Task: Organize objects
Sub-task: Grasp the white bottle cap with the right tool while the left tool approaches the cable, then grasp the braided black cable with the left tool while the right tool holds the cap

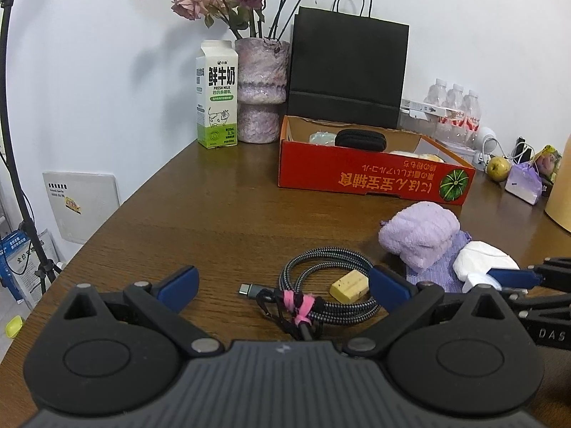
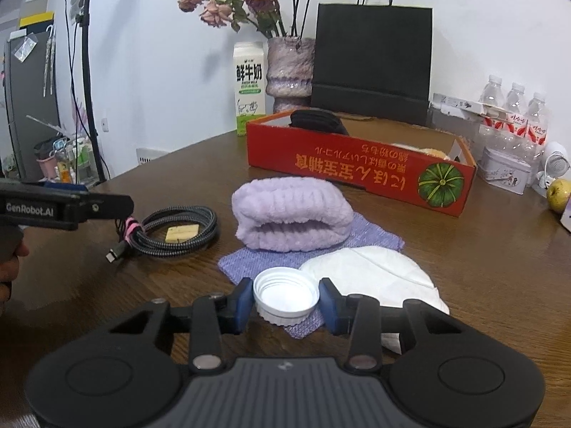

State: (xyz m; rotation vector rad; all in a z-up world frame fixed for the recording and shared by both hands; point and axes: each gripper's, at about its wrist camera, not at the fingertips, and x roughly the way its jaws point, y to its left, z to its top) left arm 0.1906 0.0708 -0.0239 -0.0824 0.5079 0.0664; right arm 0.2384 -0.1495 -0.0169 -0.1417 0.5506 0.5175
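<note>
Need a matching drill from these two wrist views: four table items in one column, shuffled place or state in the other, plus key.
Items
1. white ribbed plastic cap
2. small yellow rectangular block
3. black zippered pouch
4. folded lilac fluffy towel

Places
A. inside the red cardboard tray
B. on the lilac knitted cloth, beside the white pad
C. between the blue pads of the right tool, neither pad clearly touching it
D. within the ring of the coiled braided grey cable, ahead of the open left tool

Pairs: 1-C, 2-D, 3-A, 4-B
</note>
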